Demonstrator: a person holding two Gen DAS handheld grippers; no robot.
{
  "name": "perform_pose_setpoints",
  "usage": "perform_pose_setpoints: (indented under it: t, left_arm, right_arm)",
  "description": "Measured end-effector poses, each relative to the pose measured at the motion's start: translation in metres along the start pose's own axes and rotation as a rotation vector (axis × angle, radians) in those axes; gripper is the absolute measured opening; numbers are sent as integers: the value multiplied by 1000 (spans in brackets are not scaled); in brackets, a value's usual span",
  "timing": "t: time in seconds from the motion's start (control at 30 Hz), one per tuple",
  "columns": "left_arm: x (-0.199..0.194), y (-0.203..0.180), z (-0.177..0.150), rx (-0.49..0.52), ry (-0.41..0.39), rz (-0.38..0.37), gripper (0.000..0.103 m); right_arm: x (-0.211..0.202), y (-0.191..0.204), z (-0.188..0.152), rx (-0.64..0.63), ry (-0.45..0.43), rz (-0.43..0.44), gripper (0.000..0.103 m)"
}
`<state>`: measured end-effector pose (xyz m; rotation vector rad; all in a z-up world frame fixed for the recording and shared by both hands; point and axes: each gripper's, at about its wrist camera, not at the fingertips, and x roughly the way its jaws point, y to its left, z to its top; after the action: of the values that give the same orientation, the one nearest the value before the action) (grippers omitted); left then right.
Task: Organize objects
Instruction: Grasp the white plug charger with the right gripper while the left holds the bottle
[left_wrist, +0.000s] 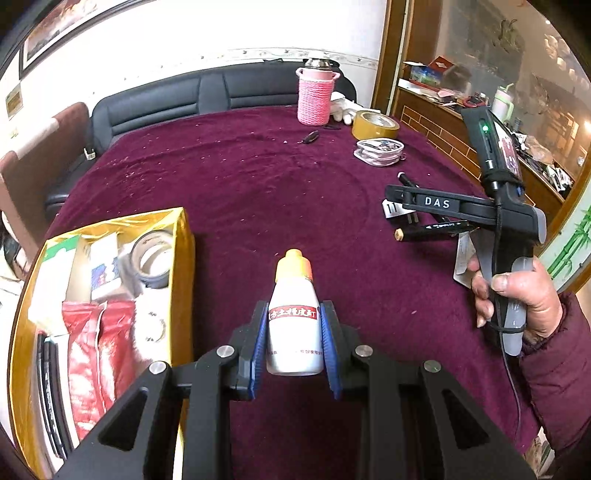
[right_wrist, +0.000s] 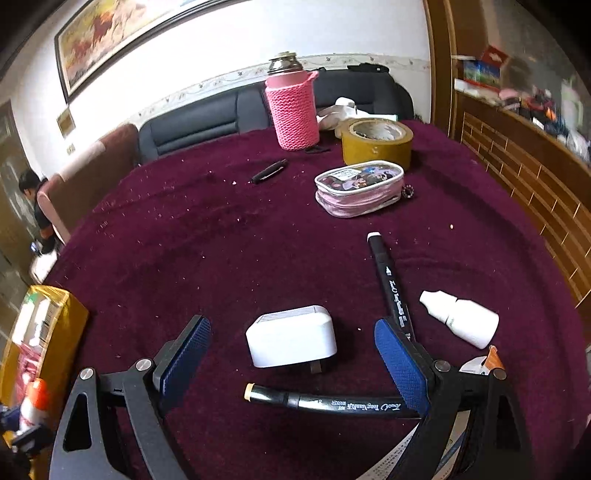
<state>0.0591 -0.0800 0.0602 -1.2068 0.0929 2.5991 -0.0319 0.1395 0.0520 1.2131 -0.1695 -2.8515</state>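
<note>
My left gripper (left_wrist: 294, 314) is shut on a white bottle with an orange cap (left_wrist: 293, 317), held above the maroon tablecloth, just right of the open yellow box (left_wrist: 183, 254). My right gripper (right_wrist: 291, 332) is open over a white plug adapter (right_wrist: 291, 336) that lies between its jaws. Two black markers lie nearby, one across the front (right_wrist: 325, 400), one beside the right finger (right_wrist: 389, 280). A small white dropper bottle (right_wrist: 460, 319) lies to the right. The right gripper also shows in the left wrist view (left_wrist: 391, 201), held in a hand.
The yellow box holds a tape roll (left_wrist: 153, 258), red packets and cartons. At the far side stand a pink knitted flask (right_wrist: 293, 107), a brown tape roll (right_wrist: 376, 142), a clear pencil pouch (right_wrist: 358, 188) and a black pen (right_wrist: 269, 170). A wooden cabinet (right_wrist: 517, 155) borders the right.
</note>
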Motion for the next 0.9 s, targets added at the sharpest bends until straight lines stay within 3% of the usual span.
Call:
perform_pose_setpoints:
  t: [0.1, 0.2, 0.27, 0.57, 0.9]
  left_arm:
    - [-2, 2, -3, -13, 4, -3, 26]
    - [-2, 4, -6, -23, 11, -11, 26]
    - [-3, 2, -8, -26, 11, -15, 26]
    - [-9, -14, -18, -10, 9, -45, 26]
    - [-24, -54, -40, 58, -8, -152, 26]
  right_arm:
    - [2, 6, -1, -32, 5, -38, 91]
    - [5, 8, -2, -57, 16, -60, 80]
    - [10, 8, -3, -67, 44, -63, 55]
    - [-8, -1, -7, 1, 53, -4, 54]
    - [-51, -2, -27, 6, 29, 24, 54]
